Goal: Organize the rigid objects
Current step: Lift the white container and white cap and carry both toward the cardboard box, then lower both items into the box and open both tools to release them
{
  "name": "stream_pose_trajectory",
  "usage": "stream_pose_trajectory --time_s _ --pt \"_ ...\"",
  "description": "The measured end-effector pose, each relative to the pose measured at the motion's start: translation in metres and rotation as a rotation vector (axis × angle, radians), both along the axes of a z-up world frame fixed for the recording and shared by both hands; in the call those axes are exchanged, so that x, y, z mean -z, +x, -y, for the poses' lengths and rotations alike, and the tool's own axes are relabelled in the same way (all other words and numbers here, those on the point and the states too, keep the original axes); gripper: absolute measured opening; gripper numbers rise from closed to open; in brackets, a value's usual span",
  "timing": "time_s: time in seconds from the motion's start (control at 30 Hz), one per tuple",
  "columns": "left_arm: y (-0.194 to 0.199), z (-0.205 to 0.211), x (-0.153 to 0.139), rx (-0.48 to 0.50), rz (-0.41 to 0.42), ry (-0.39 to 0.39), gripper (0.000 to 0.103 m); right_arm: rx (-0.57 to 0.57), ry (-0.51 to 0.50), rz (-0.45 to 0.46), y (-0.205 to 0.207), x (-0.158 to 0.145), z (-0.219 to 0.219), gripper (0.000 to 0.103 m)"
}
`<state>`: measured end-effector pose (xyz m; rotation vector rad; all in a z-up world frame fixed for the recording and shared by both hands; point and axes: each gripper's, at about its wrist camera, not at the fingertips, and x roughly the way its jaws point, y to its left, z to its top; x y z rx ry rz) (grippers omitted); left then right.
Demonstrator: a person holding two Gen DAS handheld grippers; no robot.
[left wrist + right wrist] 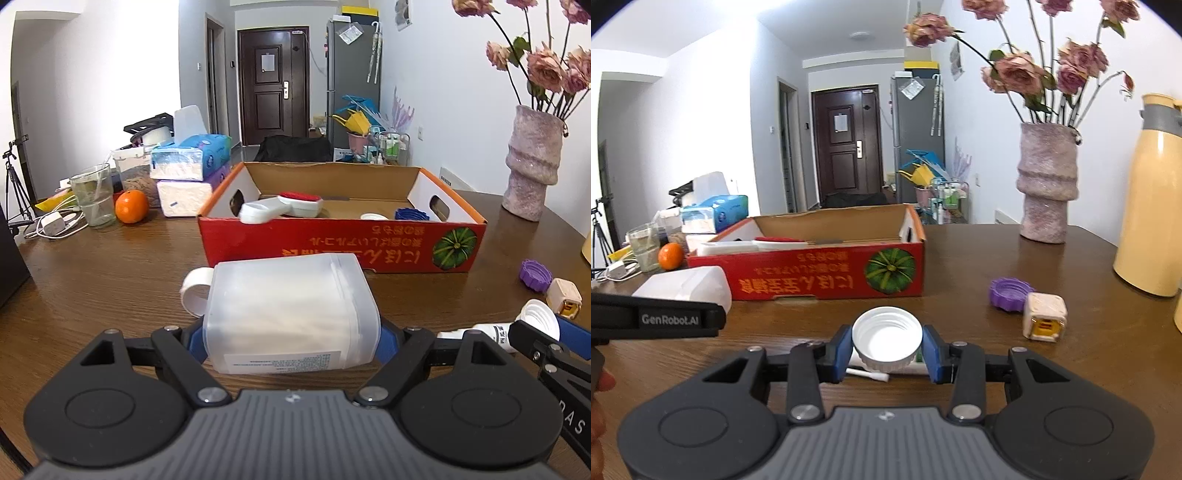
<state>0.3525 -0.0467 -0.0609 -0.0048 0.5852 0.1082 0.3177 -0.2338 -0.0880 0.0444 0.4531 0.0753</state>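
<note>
1. The left gripper (291, 332) has its jaws clamped on a translucent white jug (291, 314) lying sideways.
2. The right gripper (888, 354) pinches a white cap (886, 338).
3. The red box (341, 218) sits mid-worktop (110, 273), with the purple cap (1010, 293) near its right.

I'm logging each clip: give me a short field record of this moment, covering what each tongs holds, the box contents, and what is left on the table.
left tongs: shut on a frosted plastic jug, lying on its side
right tongs: shut on a white cap, open side to the camera
box: red cardboard, open top, beyond both tongs
in box: white scoop, red-topped white piece, blue cap
loose on table: purple cap, cream cube
under white cap: white tube, cotton swab
</note>
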Motion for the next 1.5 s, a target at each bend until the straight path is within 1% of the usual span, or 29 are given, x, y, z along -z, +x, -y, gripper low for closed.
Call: stream_pose_trajectory --time_s 0.3,0.7,0.83,1.17,1.5 --pt "0.000 -0.015 -0.013 -0.015 0.026 -0.015 0.084 -0.031 0.001 0.035 0.012 -0.017 -0.020 0.039" --pt "0.015 -0.023 -0.031 -0.026 0.044 -0.018 0.084 -0.066 0.001 0.069 0.033 -0.034 -0.036 0.039" --pt "0.023 -0.022 -0.038 -0.030 0.062 -0.016 0.084 -0.078 0.004 0.083 0.042 -0.038 -0.038 0.039" --pt "0.050 -0.021 -0.046 -0.053 0.081 -0.047 0.084 -0.065 0.026 0.113 0.073 -0.046 -0.037 0.039" --pt "0.080 -0.023 -0.048 -0.072 0.091 -0.065 0.084 -0.072 0.047 0.110 0.105 -0.043 -0.036 0.039"
